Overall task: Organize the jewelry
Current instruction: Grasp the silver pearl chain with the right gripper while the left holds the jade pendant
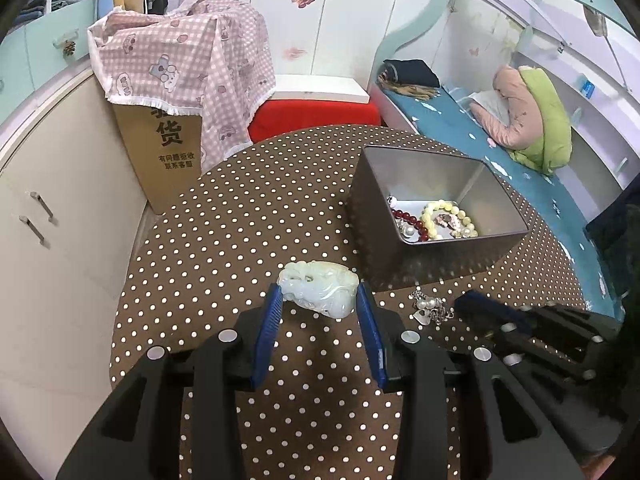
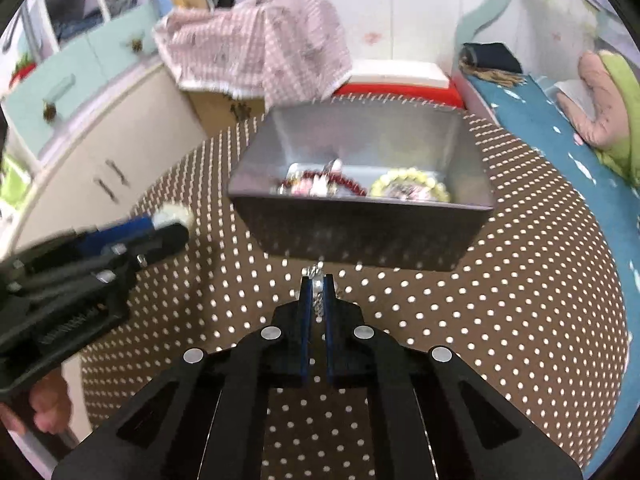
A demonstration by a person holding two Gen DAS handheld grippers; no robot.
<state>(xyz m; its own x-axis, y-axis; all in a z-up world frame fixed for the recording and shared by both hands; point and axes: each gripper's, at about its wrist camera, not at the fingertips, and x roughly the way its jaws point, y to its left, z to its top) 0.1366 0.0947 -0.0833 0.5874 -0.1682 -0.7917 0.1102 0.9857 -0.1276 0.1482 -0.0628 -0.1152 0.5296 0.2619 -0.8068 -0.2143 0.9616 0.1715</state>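
A: In front of the tin's near wall, what does each claw have?

B: The left claw (image 1: 319, 300) stands wide, its blue pads either side of the jade pendant (image 1: 319, 285), whose long axis runs across the gap; whether they press it, I cannot tell. The right claw (image 2: 317, 285) is nearly closed on the pearl chain (image 2: 318, 280).

A: And the tin (image 1: 456, 248)?

B: Beyond both on the worktop (image 1: 240, 232), straight ahead of the right claw, which looks nearer; bracelets already lie inside.
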